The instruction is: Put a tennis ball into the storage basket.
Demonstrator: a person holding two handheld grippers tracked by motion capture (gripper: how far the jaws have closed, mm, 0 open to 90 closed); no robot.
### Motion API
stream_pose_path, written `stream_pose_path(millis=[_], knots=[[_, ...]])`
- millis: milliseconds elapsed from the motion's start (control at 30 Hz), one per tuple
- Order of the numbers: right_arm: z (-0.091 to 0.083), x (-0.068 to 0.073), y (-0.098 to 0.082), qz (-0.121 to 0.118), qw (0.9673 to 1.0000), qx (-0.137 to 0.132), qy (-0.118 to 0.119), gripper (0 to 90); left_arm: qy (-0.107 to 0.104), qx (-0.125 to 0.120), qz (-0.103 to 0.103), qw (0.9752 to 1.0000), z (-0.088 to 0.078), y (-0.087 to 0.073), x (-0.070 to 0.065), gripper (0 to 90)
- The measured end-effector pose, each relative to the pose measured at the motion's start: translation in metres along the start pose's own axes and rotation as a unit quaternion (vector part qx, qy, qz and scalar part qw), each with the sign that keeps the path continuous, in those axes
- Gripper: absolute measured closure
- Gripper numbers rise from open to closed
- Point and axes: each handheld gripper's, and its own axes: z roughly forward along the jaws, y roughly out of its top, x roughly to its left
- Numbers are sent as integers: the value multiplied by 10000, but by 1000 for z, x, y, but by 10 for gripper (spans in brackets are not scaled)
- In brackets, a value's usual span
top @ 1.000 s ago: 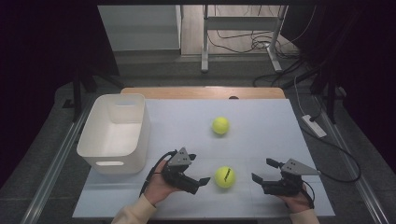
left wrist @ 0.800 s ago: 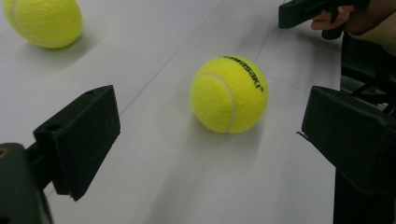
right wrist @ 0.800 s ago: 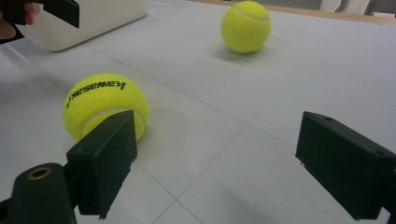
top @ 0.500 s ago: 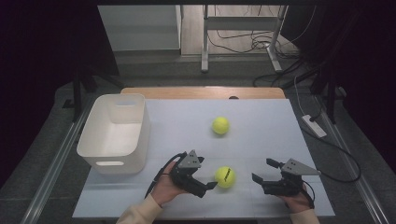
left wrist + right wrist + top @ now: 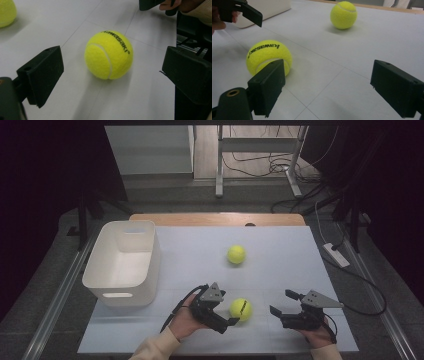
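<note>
From above, the left gripper (image 5: 224,316) sat beside the near ball (image 5: 240,309) on the table (image 5: 280,270). Its own view showed wide jaws holding nothing, the ball (image 5: 109,55) between them: light, fuzzy, best pinched across its middle. The right gripper (image 5: 337,87) gaped wide, empty.

White plastic bin (image 5: 122,262) stands on the bench (image 5: 280,255), at its left edge. Second tennis ball (image 5: 236,254) lies well right of the bin. Power strip (image 5: 336,255) lies on the floor, far right of the bin.
</note>
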Motion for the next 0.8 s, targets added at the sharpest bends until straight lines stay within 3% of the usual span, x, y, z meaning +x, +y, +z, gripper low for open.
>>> stream_pose_path(millis=[367, 800], knots=[[0, -1, 0, 10, 10000, -3, -8, 124, -117, 107, 106, 9998, 14, 10, -3, 45], [0, 0, 0, 28, 10000, -13, -23, 124, -161, 150, 23, 9998, 22, 13, -1, 43]])
